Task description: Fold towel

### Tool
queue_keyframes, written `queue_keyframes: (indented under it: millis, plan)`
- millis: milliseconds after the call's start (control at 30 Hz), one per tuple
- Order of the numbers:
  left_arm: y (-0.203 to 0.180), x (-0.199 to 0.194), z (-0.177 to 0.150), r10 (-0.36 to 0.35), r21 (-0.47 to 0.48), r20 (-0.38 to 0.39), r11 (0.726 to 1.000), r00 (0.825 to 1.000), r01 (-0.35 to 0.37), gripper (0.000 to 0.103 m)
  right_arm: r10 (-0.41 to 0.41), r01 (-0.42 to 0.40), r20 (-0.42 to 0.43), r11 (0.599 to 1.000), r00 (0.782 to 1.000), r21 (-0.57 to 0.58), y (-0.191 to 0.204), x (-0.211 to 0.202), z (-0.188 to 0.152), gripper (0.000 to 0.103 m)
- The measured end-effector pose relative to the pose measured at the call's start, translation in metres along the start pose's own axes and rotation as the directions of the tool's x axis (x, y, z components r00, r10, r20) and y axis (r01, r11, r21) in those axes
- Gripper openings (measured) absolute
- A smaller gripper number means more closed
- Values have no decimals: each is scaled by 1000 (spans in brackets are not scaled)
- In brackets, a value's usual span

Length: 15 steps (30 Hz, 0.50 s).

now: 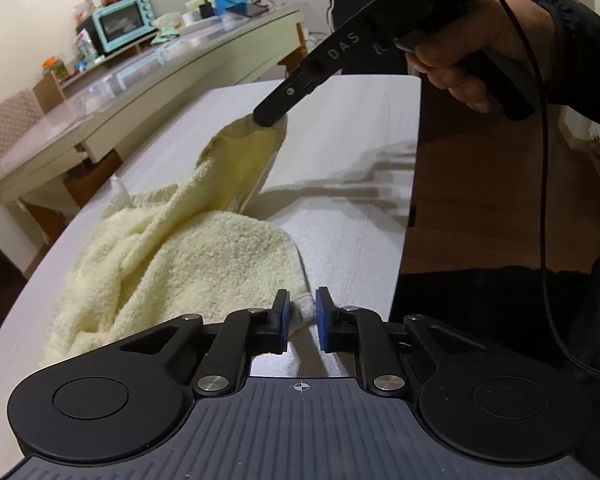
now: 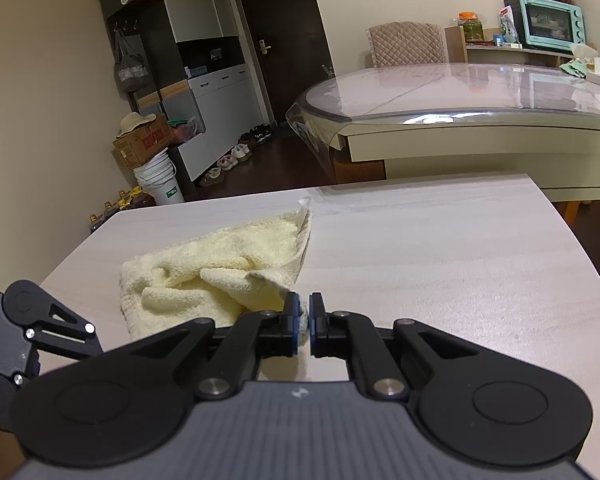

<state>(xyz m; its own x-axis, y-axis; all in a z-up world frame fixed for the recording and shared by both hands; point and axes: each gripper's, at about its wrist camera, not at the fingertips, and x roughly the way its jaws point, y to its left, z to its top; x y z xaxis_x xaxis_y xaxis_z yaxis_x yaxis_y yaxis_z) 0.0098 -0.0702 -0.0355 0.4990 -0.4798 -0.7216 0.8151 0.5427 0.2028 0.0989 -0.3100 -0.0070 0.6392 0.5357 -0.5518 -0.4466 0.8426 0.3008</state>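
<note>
Pale yellow terry towel [image 1: 188,256] lies crumpled on the light wood-grain table [image 1: 352,208]. Right gripper [image 2: 304,316] is clamped on one corner, lifted; left gripper [image 1: 302,312] nips the near corner, pad contact unclear. Advice: confirm left grip, then draw both corners apart evenly.

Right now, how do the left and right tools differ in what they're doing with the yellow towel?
The right tool has its corner of the towel raised off the table, with the cloth hanging below it. The left tool has its corner low, near the table's edge. The right tool's pads nearly touch, while the left tool's stand a little wider apart. Both pinch a corner of the same towel.
</note>
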Motion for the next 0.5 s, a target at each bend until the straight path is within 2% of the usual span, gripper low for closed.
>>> queue_keyframes:
  millis: [33, 233, 367, 500]
  plan:
    - [1, -3, 1, 3, -1, 4, 1000, 1000, -3, 2, 2, -2, 1, 1000, 1000, 3, -1, -1, 0, 6]
    - [26, -43, -5, 72, -60, 30, 996, 997, -70, 2, 24, -25, 9, 1000, 1000, 11, -4, -10, 8, 5]
    - [32, -58, -18, 114, -65, -19, 991, 993, -115, 2, 31, -31, 2, 999, 1000, 20, -8, -18, 10, 5]
    - [32, -69, -39, 130, -87, -75, 987, 989, -137, 2, -16, 15, 4, 998, 1000, 56, -24, -27, 16, 5]
